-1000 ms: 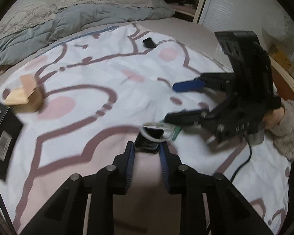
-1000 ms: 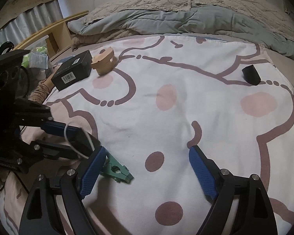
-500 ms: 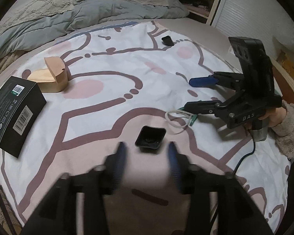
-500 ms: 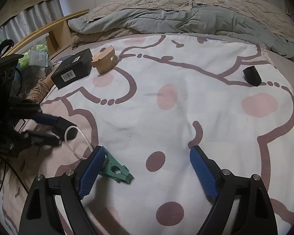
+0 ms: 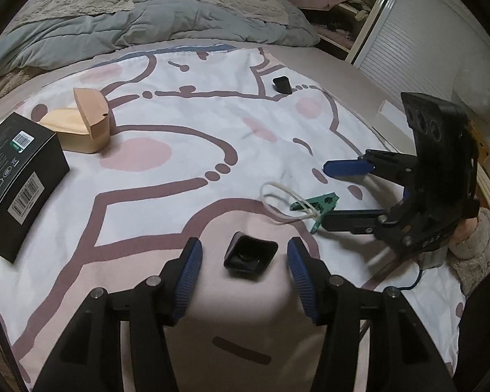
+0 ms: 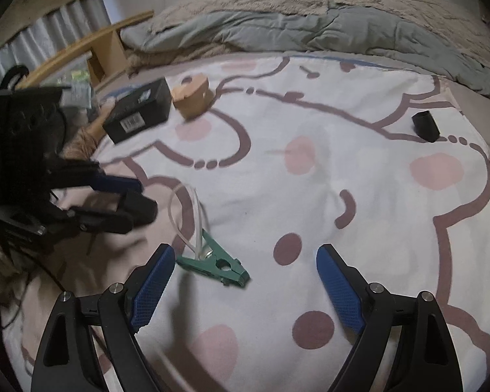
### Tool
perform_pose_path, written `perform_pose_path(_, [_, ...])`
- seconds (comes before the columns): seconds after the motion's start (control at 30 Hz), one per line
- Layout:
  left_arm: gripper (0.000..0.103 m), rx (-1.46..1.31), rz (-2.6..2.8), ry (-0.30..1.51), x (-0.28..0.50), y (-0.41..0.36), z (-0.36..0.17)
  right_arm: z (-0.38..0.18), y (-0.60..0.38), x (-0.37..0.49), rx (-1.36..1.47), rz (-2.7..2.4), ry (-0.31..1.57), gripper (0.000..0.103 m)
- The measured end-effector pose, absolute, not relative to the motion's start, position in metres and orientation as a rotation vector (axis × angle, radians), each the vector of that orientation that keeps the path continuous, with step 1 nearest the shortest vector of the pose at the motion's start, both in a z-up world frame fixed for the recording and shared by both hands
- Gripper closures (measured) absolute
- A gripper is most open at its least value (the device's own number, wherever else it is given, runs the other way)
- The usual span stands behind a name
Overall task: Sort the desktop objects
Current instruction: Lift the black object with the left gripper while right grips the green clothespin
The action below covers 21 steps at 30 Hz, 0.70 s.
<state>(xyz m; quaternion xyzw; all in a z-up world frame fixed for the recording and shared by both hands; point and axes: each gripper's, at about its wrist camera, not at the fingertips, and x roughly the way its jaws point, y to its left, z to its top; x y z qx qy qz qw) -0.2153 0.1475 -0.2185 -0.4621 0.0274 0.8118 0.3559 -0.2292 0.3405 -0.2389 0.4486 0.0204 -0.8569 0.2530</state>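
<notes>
The left gripper (image 5: 243, 269) is hanging with jaws apart around a small black cup (image 5: 250, 254) lying on the patterned sheet (image 5: 186, 150), apparently untouched. The right gripper (image 6: 241, 289) is gaping wide over a green clip (image 6: 214, 261). Farther off, a black box (image 5: 14, 179) and wooden block (image 5: 81, 125) are sitting.

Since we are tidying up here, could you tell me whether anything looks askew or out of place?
The black box hangs tilted over the blanket's edge, and the small black cap lies tipped on its side.
</notes>
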Motion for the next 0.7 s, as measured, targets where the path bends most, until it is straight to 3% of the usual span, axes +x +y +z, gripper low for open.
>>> perform_pose_path(0.27, [0.049,-1.204,2.104,0.067,-0.215,0.148,-0.221,-0.240,0.330,-0.231,1.247,-2.347,0.089,0.015])
perform_pose_path(0.5, [0.049,-1.192,2.122,0.093,-0.212,0.150,-0.225,-0.243,0.317,-0.221,1.224,-2.408,0.256,0.015])
perform_pose_path(0.7, [0.049,-1.188,2.134,0.066,-0.213,0.148,-0.226,-0.239,0.347,-0.222,1.251,-2.476,0.097,0.015])
